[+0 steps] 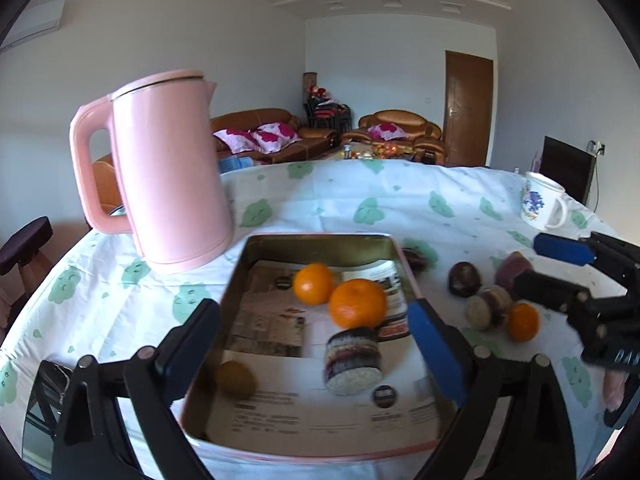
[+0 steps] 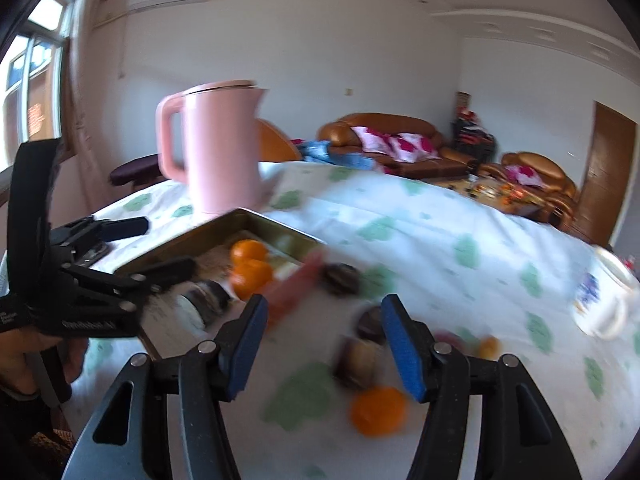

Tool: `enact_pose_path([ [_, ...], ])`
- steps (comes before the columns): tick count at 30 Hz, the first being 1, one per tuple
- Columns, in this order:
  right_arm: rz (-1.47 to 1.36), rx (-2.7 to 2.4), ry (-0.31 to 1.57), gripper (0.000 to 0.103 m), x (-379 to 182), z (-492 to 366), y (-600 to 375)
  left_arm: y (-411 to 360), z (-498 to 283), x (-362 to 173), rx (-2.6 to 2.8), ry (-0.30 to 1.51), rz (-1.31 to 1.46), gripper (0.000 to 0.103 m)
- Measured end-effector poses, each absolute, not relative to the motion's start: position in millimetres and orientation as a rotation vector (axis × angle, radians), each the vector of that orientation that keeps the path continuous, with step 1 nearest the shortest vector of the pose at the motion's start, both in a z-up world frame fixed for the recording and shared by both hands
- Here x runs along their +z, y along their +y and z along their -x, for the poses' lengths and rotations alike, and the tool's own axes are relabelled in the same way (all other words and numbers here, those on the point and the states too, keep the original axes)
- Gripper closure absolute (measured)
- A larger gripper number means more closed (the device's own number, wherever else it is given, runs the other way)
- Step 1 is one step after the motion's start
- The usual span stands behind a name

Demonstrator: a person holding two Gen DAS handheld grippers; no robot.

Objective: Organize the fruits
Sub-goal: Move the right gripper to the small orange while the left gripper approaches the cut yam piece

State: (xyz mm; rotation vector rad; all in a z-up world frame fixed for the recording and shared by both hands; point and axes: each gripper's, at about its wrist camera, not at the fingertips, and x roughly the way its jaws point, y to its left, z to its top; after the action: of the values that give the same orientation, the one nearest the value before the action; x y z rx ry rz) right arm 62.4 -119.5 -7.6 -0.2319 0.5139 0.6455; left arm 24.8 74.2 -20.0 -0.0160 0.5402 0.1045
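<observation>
The left gripper (image 1: 316, 344) hangs over the tin (image 1: 320, 242), jaws wide and gripping nothing. Between them, on the tin's paper lining, lie two oranges (image 1: 357, 303), one striped roll (image 1: 353, 361) and one dull yellow-brown fruit (image 1: 235, 378) near the left jaw. Beyond the right jaw, outside the tin on the table (image 1: 360, 200), sit one orange (image 1: 523, 322), another roll (image 1: 489, 307), one dark round fruit (image 1: 463, 279) and a purple piece (image 1: 513, 271). The right gripper (image 2: 324, 346) holds its jaws partly apart, empty, with a blurred roll (image 2: 358, 362) between them on the cloth. One pink kettle (image 1: 172, 168) stands beyond the left jaw; one mug (image 1: 543, 200) is far right.
</observation>
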Motion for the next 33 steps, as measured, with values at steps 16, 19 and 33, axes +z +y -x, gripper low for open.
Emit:
enact_pose_path([
  [16, 0.237, 0.567, 0.692, 0.041, -46, -79, -150, 36, -34, -30, 0.056, 0.571, -0.022, 0.003],
  [19, 0.215, 0.585, 0.717, 0.041, -48, -81, -152, 36, -34, -30, 0.056, 0.570, -0.021, 0.003],
  [33, 0.210, 0.603, 0.765, 0.062, -53, -83, -154, 5, -42, -28, -0.018, 0.579, -0.032, 0.003],
])
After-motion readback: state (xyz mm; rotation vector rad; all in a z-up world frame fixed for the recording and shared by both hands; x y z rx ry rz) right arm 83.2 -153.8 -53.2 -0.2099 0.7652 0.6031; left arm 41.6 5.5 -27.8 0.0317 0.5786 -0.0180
